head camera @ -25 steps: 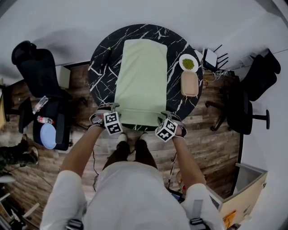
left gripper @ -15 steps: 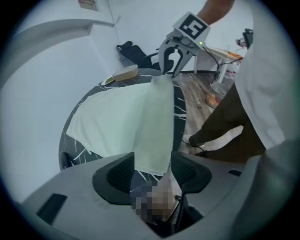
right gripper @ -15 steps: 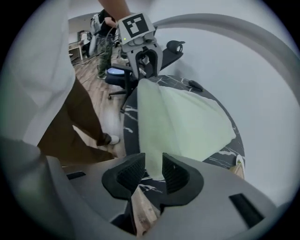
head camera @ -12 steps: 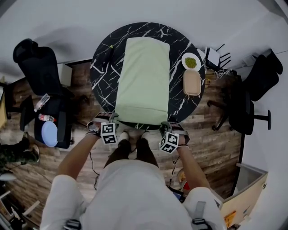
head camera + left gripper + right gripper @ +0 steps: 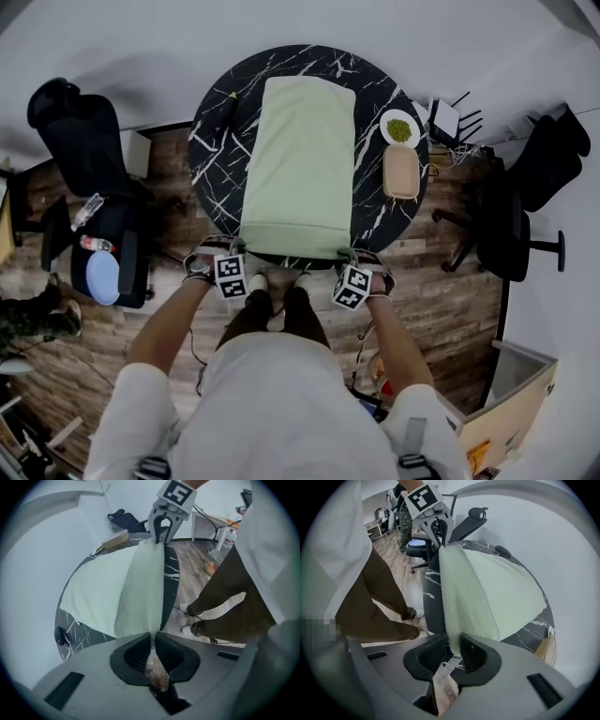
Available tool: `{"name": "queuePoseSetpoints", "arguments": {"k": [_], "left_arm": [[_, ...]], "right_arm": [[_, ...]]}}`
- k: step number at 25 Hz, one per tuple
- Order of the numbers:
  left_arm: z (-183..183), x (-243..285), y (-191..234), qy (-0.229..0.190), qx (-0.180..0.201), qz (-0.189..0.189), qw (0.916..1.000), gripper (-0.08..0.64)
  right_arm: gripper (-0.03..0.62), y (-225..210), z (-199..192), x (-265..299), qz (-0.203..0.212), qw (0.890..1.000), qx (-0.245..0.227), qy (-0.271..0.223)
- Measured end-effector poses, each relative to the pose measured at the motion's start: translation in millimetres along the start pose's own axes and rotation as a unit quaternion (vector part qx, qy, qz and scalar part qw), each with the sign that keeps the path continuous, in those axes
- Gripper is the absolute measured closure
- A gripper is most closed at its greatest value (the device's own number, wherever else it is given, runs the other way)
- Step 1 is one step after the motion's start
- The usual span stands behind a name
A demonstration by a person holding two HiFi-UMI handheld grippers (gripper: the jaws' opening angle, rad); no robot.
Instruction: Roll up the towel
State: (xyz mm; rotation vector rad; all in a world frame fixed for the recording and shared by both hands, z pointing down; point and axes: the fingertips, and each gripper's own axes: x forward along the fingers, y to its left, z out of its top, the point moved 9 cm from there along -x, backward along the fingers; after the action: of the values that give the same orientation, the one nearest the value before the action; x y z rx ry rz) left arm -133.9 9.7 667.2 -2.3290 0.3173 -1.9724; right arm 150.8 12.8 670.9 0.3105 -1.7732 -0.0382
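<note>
A pale green towel [image 5: 300, 159] lies lengthwise on the round black marble table [image 5: 211, 159], and its near end hangs over the table's front edge. My left gripper [image 5: 234, 249] is at the near left corner. In the left gripper view the jaws [image 5: 152, 641] are closing, with the pads pressed on the towel's [image 5: 140, 592] edge. My right gripper [image 5: 349, 256] is at the near right corner. Its jaws [image 5: 453, 649] are closing on the towel [image 5: 468, 597], and a white label hangs below them. Each gripper view shows the other gripper [image 5: 161, 530] [image 5: 439, 532] pinching the far corner.
A white bowl of green stuff [image 5: 399, 128] and a tan board [image 5: 401, 172] sit at the table's right rim, and a dark object [image 5: 225, 111] lies at its left. Black office chairs stand to the left [image 5: 75, 131] and right [image 5: 516, 225]. My legs and shoes are just below the towel's edge.
Both grippers have come down and back a little along the table's front edge, to the towel's near corners. The towel lies much as before.
</note>
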Motion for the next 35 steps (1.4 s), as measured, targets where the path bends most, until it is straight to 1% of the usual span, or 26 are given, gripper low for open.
{"name": "queuePoseSetpoints", "arguments": {"k": [1, 2, 7, 11, 14, 17, 20, 22, 25, 28, 32, 35], "left_arm": [[-0.7, 0.3, -0.5, 0.0, -0.003, 0.003, 1.0, 0.535], [-1.1, 0.1, -1.3, -0.001, -0.006, 0.005, 1.0, 0.538], [-2.7, -5.3, -7.0, -0.01, -0.018, 0.003, 0.9998, 0.548], [-4.1, -14.0, -20.6, -0.023, -0.024, -0.008, 0.9994, 0.549], [-8.1, -24.9, -38.7, -0.03, -0.024, -0.024, 0.999, 0.549], [-10.2, -40.2, -59.9, -0.037, -0.02, -0.046, 0.9981, 0.549], [-12.1, -54.0, -73.6, -0.043, -0.025, -0.062, 0.9968, 0.549], [-11.8, -59.1, -76.1, -0.045, -0.034, -0.065, 0.9963, 0.549], [-9.5, -62.8, -70.6, -0.046, -0.039, -0.059, 0.9964, 0.549], [-5.1, -66.6, -56.7, -0.049, -0.043, -0.044, 0.9969, 0.549], [-2.9, -68.3, -31.5, -0.052, -0.058, -0.017, 0.9968, 0.549], [-1.6, -63.2, -5.6, -0.05, -0.074, -0.003, 0.996, 0.549]], "right_arm": [[0.549, -0.7, -0.7, 0.2, -0.002, 1.0, 0.004, -0.001], [0.581, -1.2, -1.3, -0.5, -0.004, 1.0, 0.009, -0.002], [0.586, 2.7, -2.1, -9.8, -0.006, 1.0, 0.025, -0.008], [0.586, 15.1, -5.3, -23.1, 0.001, 0.999, 0.041, -0.016], [0.586, 34.1, -6.6, -35.3, 0.019, 0.999, 0.042, -0.021], [0.586, 55.8, -8.8, -49.2, 0.047, 0.998, 0.044, -0.025], [0.586, 71.3, -10.6, -63.5, 0.071, 0.995, 0.06, -0.031], [0.586, 73.2, -10.7, -71.7, 0.074, 0.994, 0.072, -0.033], [0.586, 63.3, -7.5, -78.0, 0.063, 0.994, 0.079, -0.04], [0.586, 45.5, -2.4, -84.0, 0.046, 0.994, 0.081, -0.05], [0.586, 18.2, 5.0, -88.6, 0.019, 0.994, 0.088, -0.068], [0.586, -4.3, 8.2, -81.1, 0.004, 0.992, 0.1, -0.071]]}}
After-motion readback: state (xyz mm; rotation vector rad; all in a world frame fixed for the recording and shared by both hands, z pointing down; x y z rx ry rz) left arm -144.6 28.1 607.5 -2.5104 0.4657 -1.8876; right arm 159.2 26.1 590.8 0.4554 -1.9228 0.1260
